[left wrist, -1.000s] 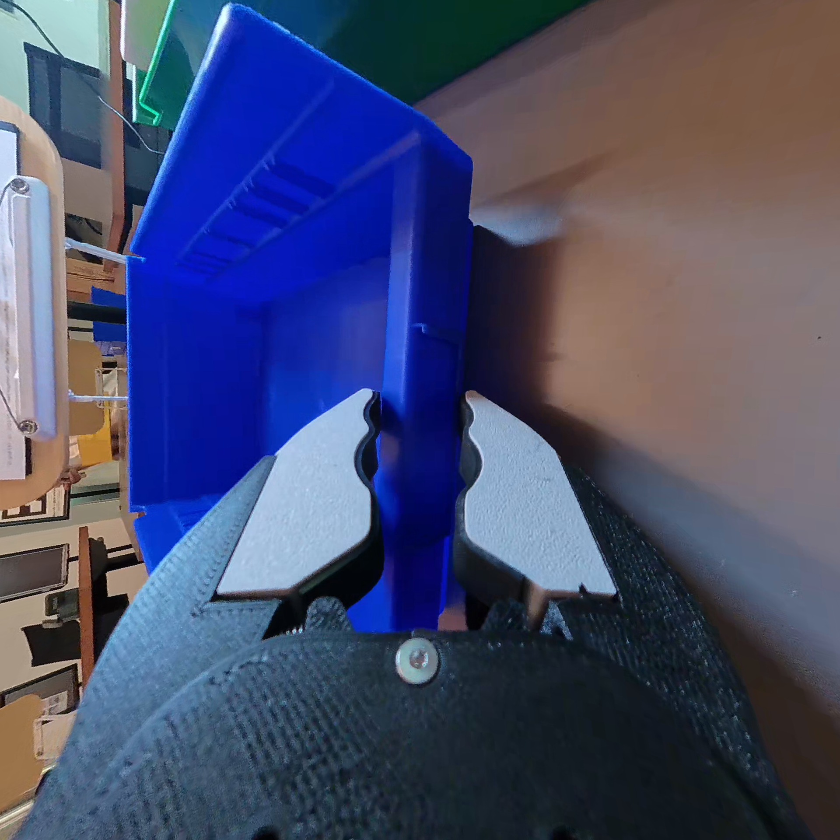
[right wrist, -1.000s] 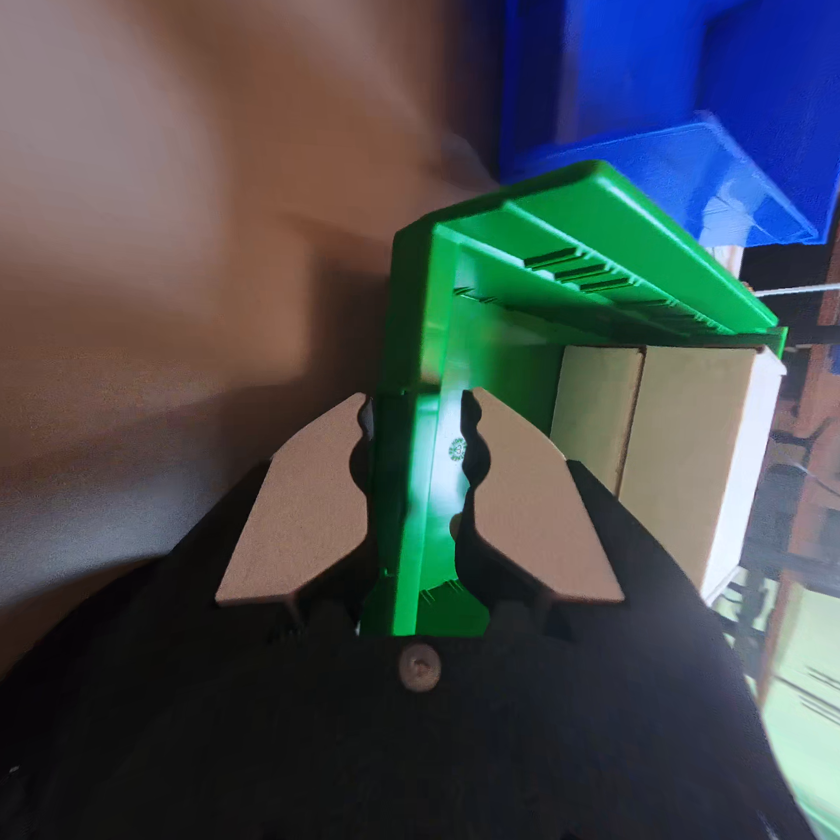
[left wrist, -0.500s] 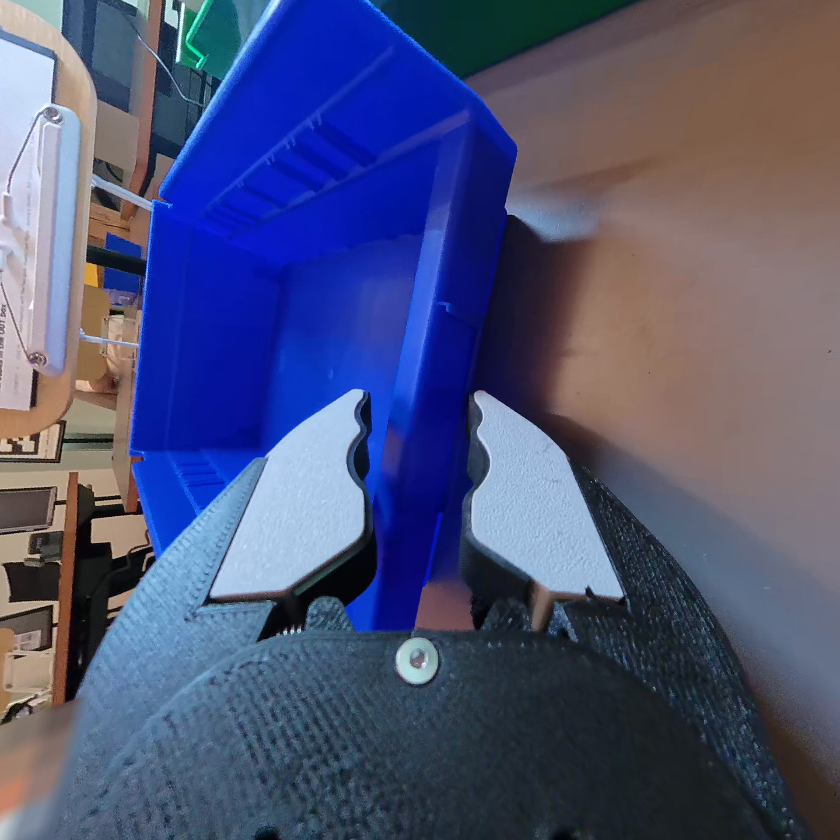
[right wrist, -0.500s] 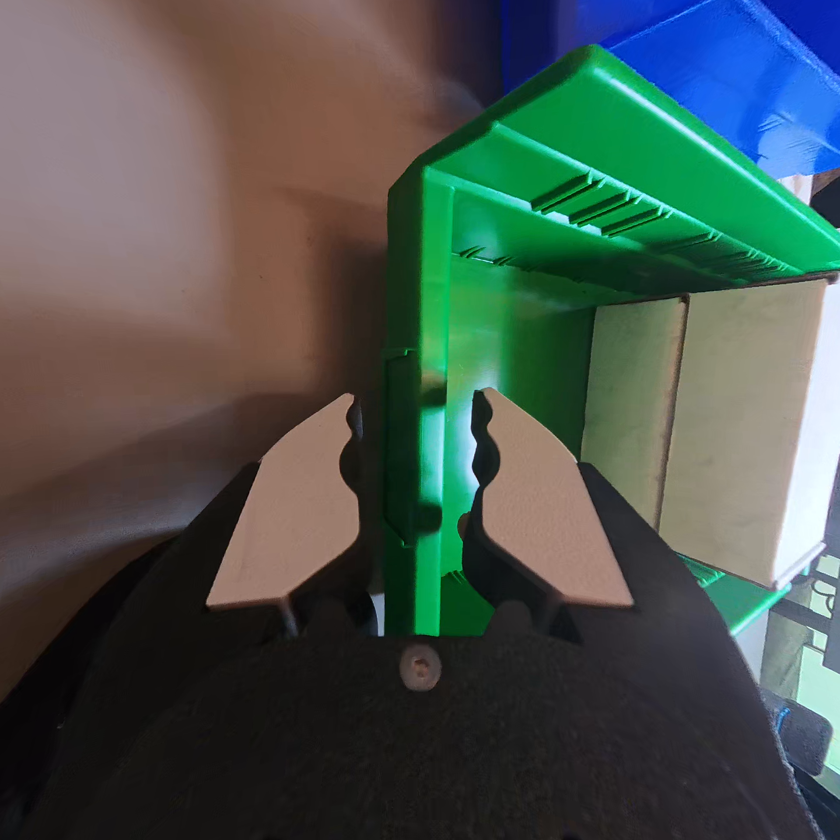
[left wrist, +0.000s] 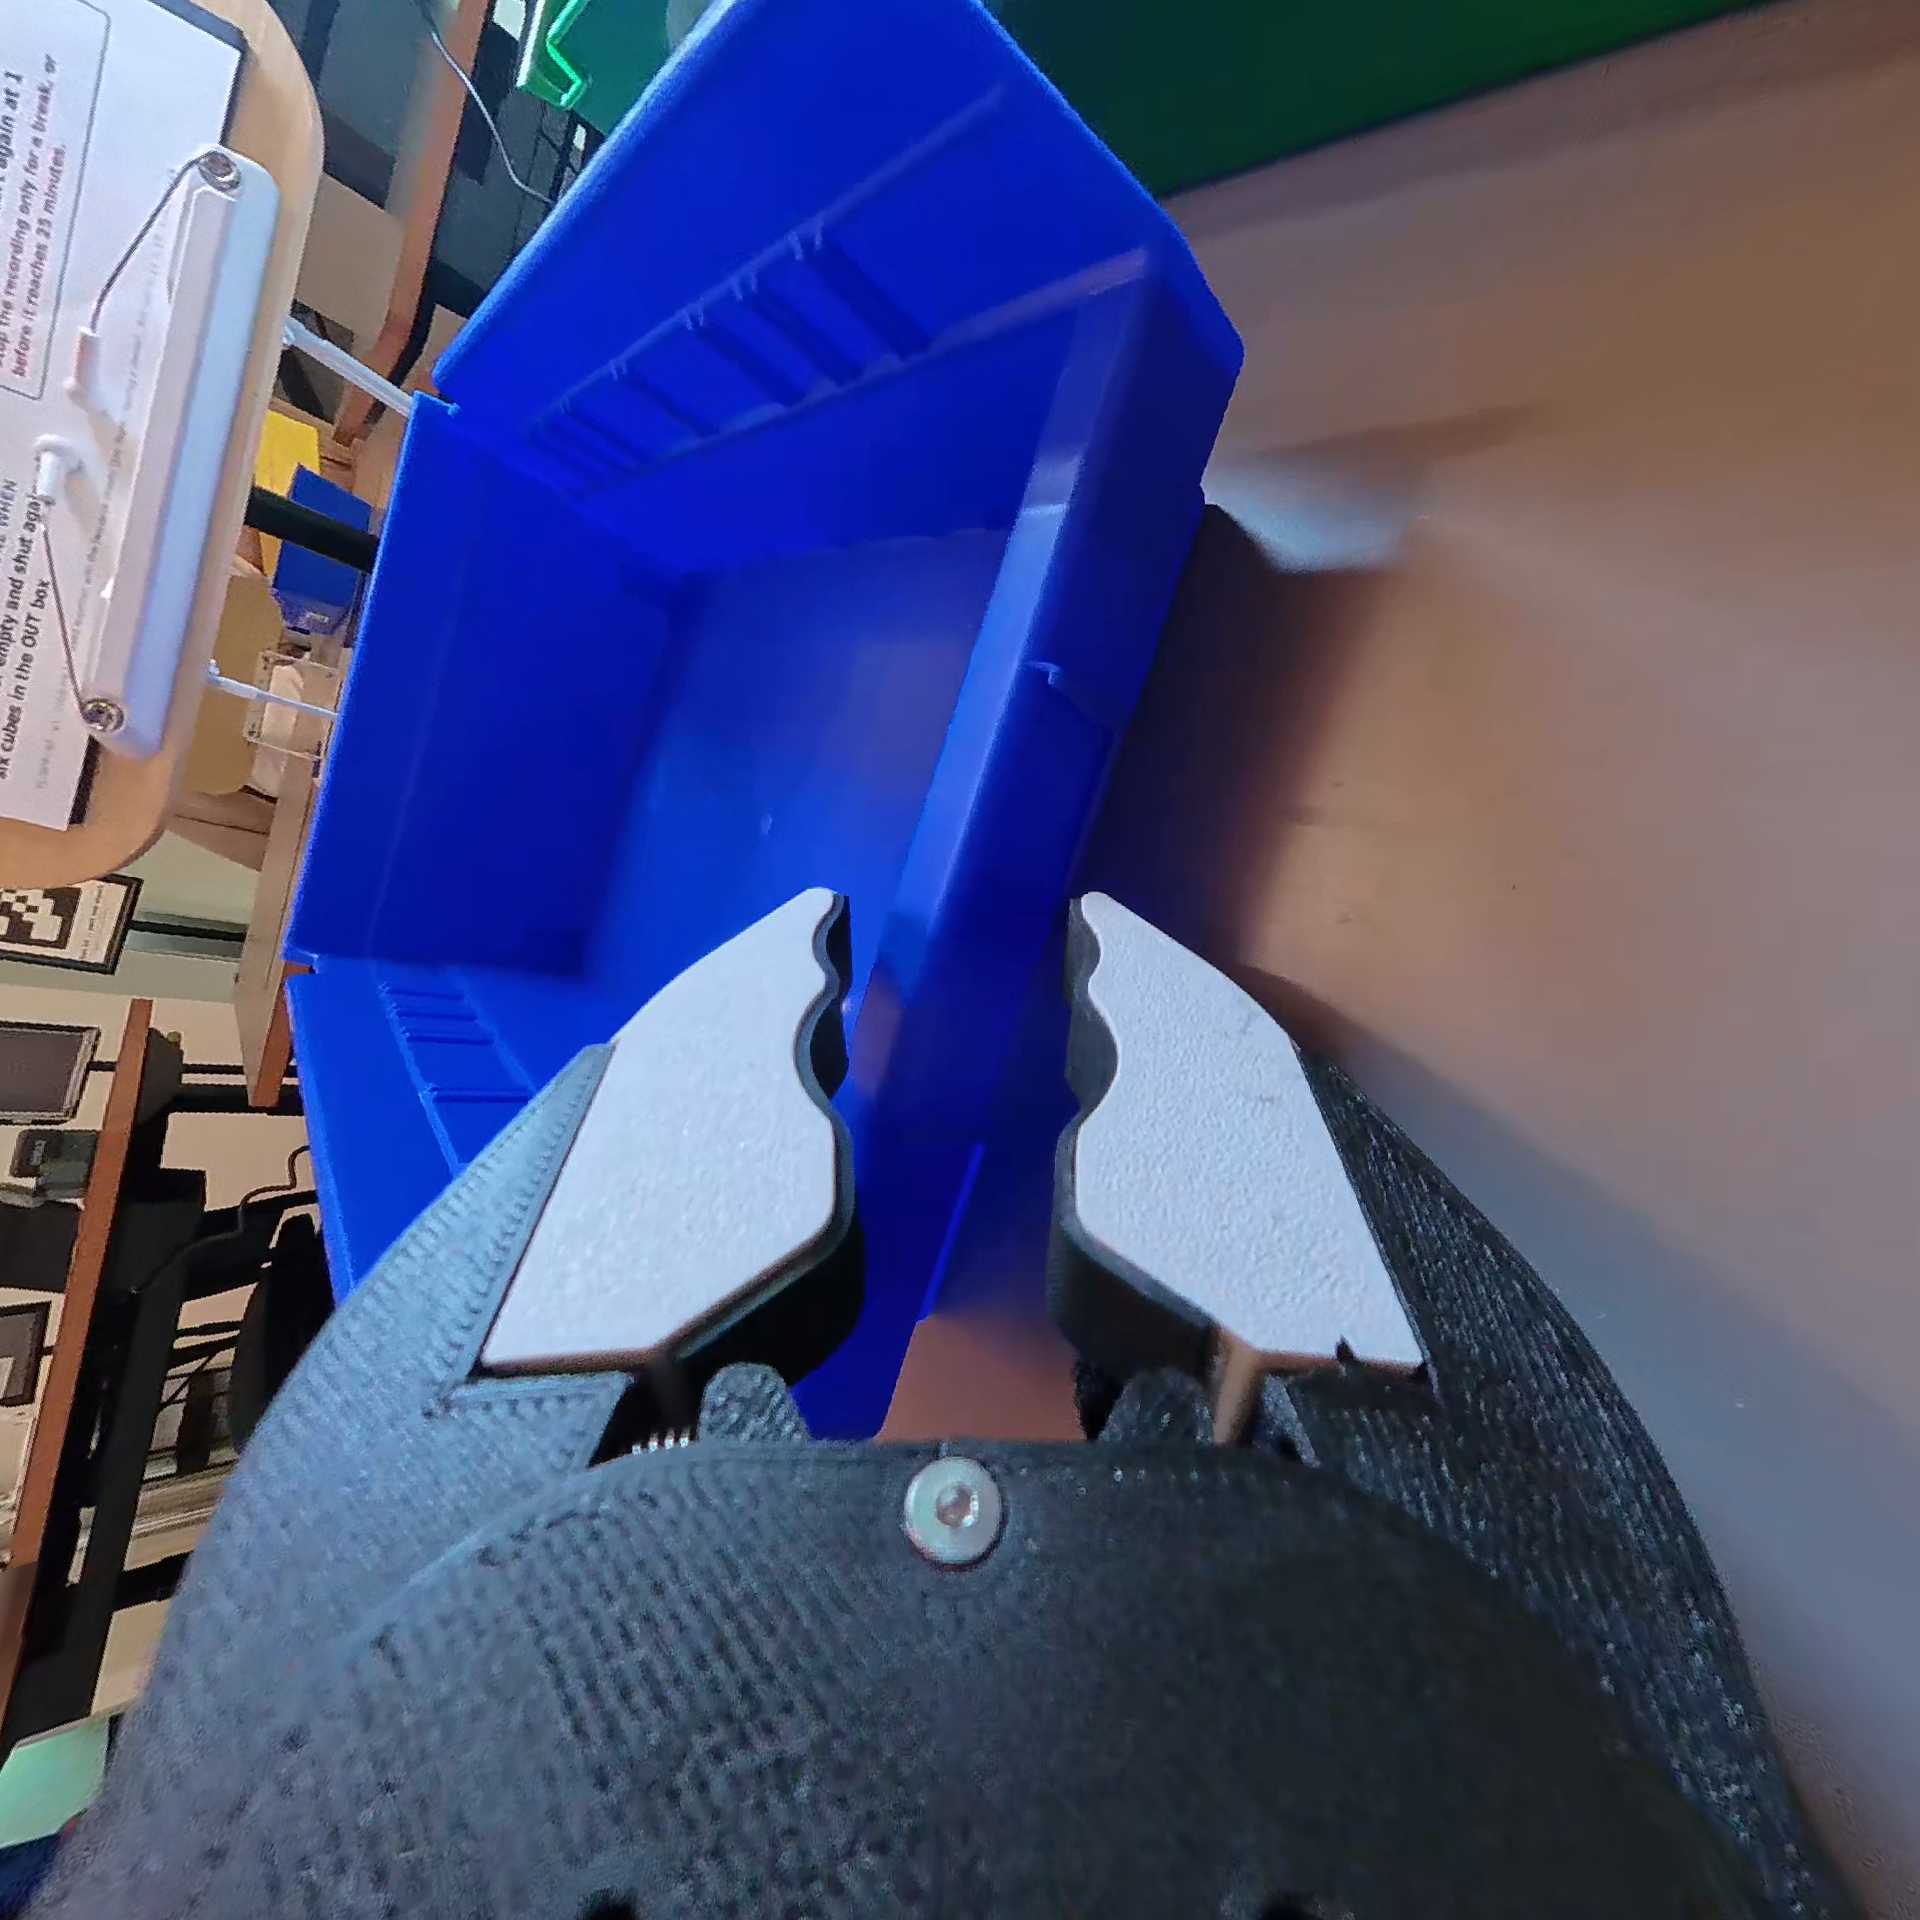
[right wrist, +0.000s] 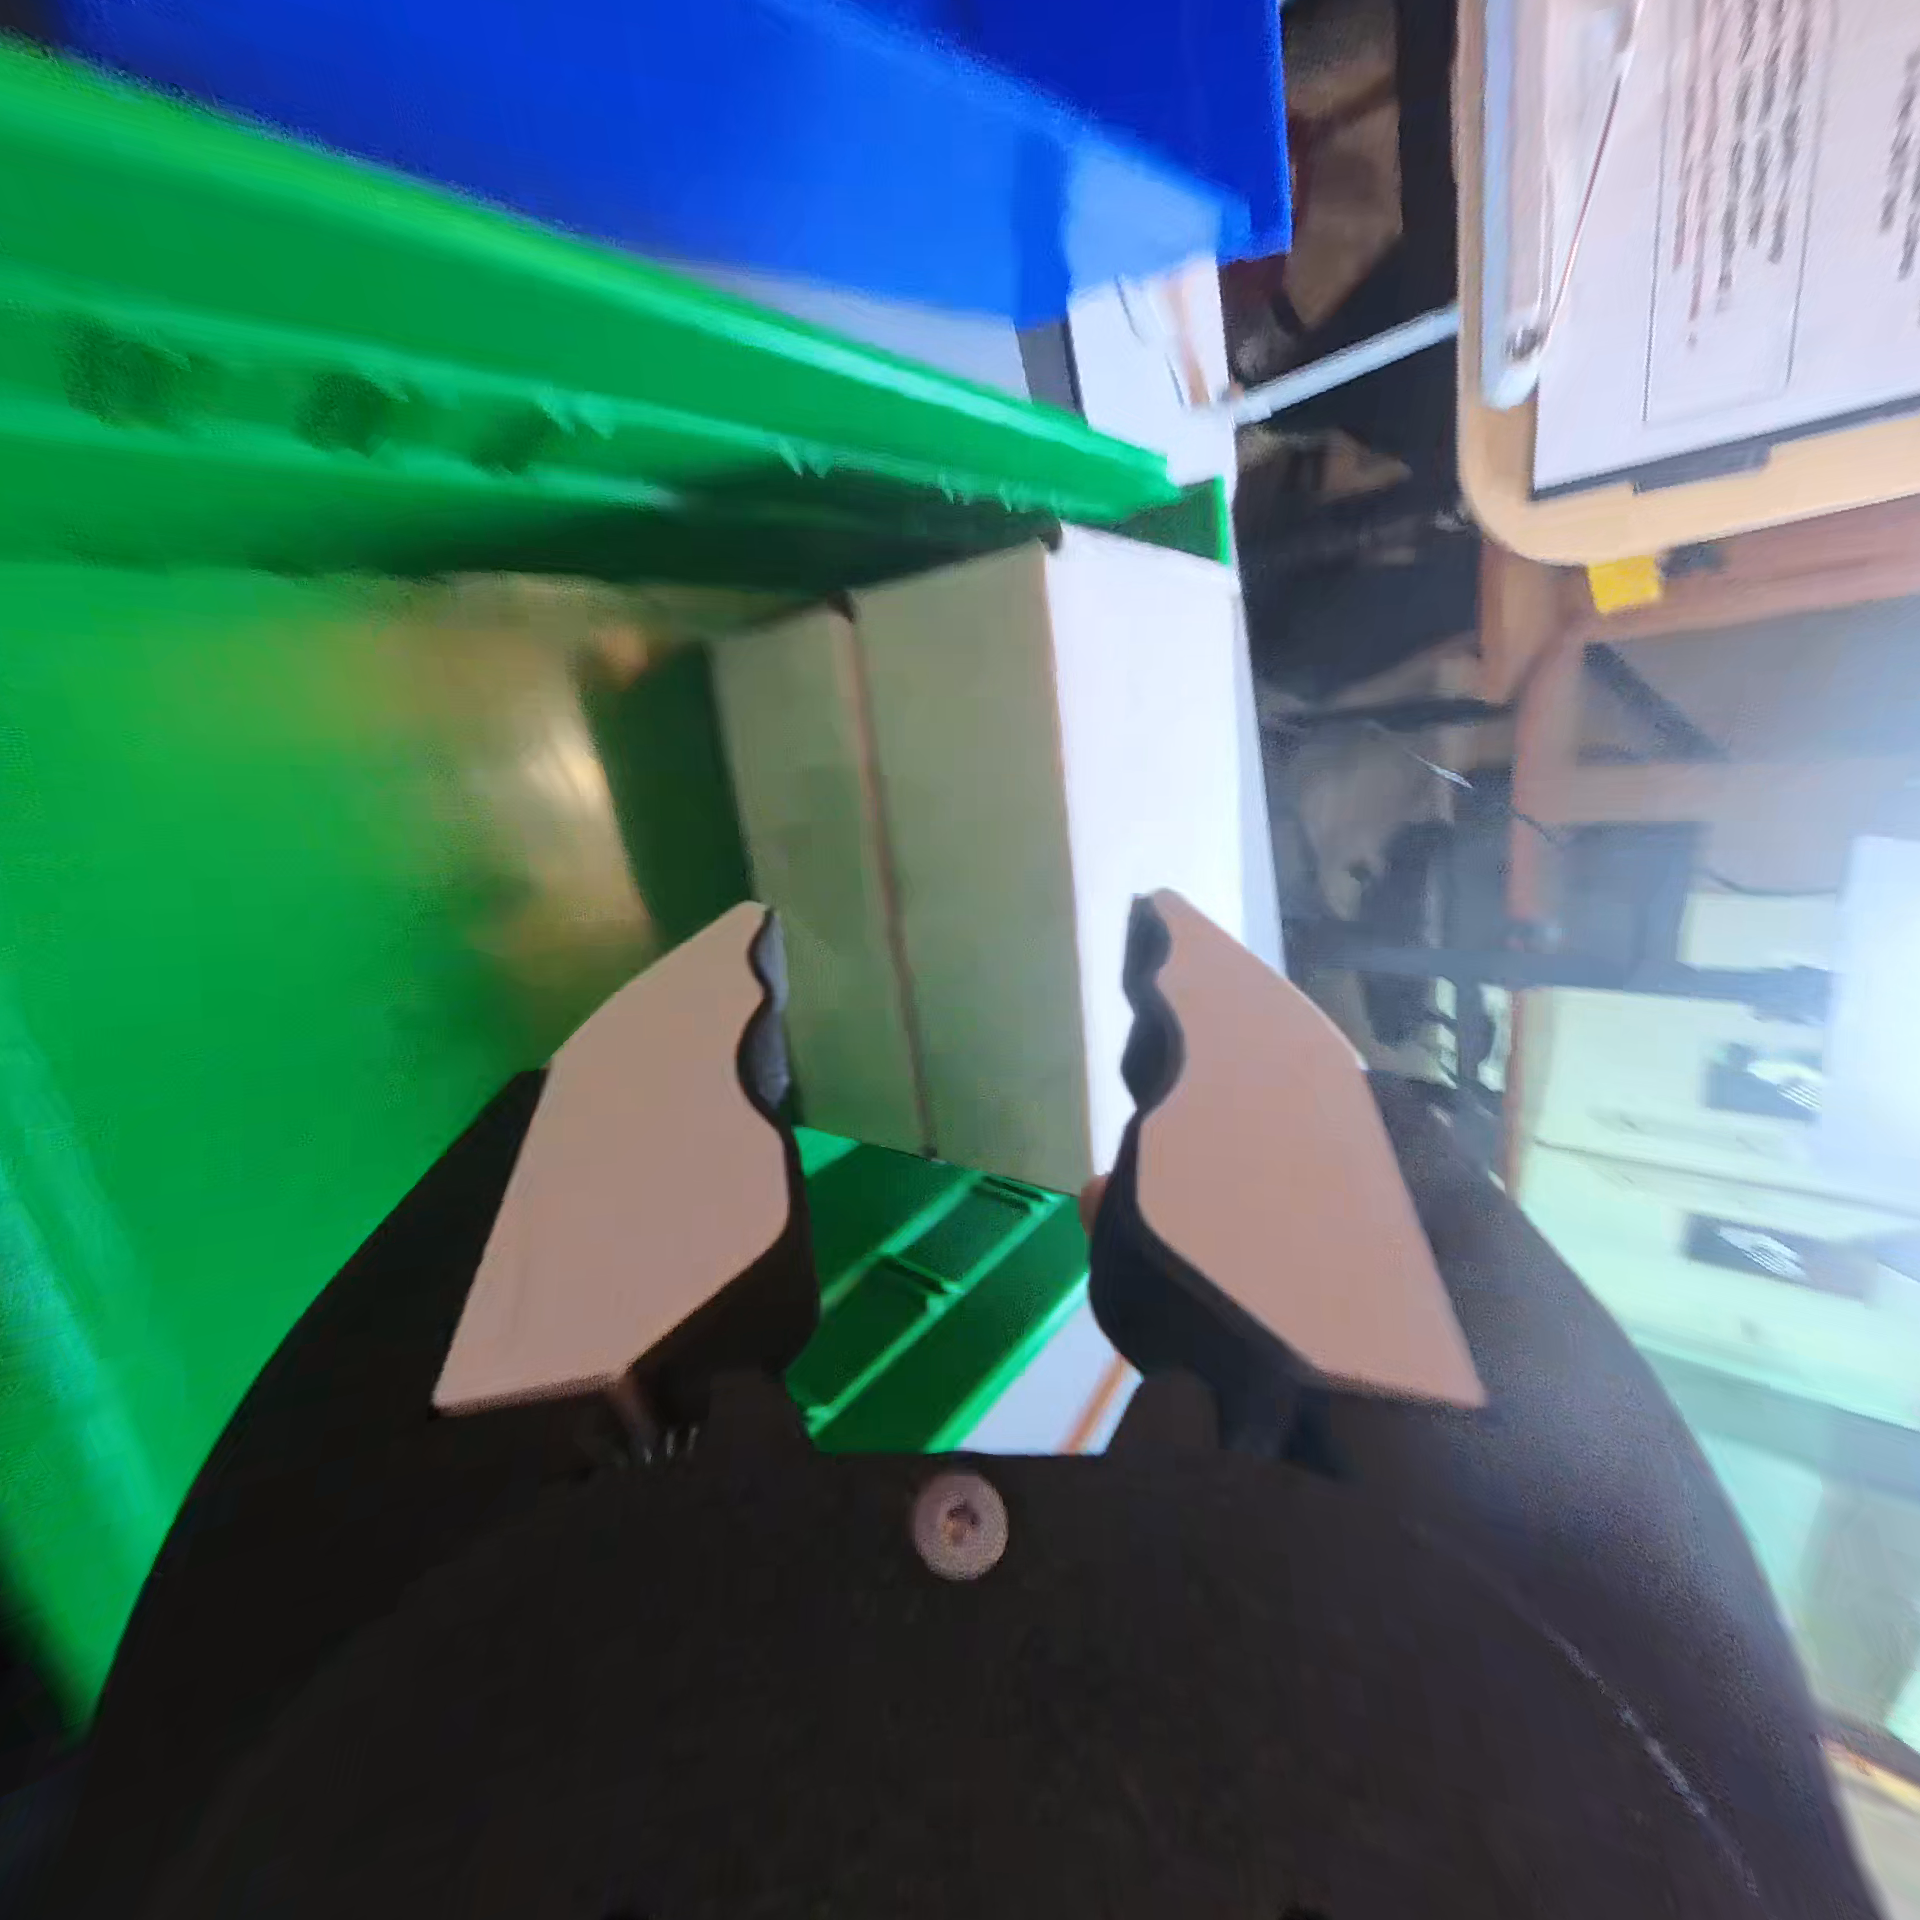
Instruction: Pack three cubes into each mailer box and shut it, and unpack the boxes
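Blue plastic bin [left wrist: 644, 748]: empty; left tongs [left wrist: 956, 997] straddle its wall, slightly apart. Green plastic bin [right wrist: 260, 831]: closed cardboard mailer boxes [right wrist: 935, 852] inside; right tongs [right wrist: 951, 997] wide, empty. Cubes unseen; progress unclear.

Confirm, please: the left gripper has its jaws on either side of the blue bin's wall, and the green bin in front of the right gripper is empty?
Not quite. The left gripper does straddle the blue bin wall, but the right wrist view shows white mailer boxes inside the green bin.
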Tool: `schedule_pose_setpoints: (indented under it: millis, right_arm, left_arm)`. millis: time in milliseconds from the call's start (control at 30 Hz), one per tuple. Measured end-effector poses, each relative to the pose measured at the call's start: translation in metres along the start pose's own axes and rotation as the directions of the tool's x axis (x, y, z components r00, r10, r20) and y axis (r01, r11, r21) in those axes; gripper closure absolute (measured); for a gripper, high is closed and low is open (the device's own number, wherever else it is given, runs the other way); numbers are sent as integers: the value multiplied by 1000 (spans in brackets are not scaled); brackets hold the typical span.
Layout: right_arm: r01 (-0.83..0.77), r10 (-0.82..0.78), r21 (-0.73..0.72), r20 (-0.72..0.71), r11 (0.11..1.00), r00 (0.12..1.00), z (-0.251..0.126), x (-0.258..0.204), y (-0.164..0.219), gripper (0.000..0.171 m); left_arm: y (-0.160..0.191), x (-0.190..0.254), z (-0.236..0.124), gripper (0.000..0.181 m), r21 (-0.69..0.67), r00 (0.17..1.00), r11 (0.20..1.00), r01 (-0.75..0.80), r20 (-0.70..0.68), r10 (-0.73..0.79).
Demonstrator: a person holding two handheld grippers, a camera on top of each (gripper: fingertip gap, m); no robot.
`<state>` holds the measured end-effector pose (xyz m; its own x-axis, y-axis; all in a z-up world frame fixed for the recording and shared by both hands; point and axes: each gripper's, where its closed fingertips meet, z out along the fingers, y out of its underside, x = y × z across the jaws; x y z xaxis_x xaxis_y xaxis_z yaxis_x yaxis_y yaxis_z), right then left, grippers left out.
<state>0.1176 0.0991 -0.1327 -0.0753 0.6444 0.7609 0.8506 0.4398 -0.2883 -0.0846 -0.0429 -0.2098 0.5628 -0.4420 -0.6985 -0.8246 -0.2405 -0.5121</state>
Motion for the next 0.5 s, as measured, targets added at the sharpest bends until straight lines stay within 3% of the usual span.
schedule_pose_setpoints:
  millis: [33, 233, 500]
  right_arm:
    - [34, -36, -67, -30, 997, 999, 14, 8, 10, 100]
    - [213, -226, -240, -27, 947, 974, 62, 13, 30, 97]
    - [257, -263, -227, 3, 939, 965, 61, 21, 25, 110]
  left_arm:
    - [0, -1, -1, 141, 1, 1000, 1000, 5, 4, -5]
    - [6, -4, -8, 141, 13, 999, 1000, 22, 29, -22]
    - [6, -5, -8, 140, 27, 999, 999, 18, 35, -19]
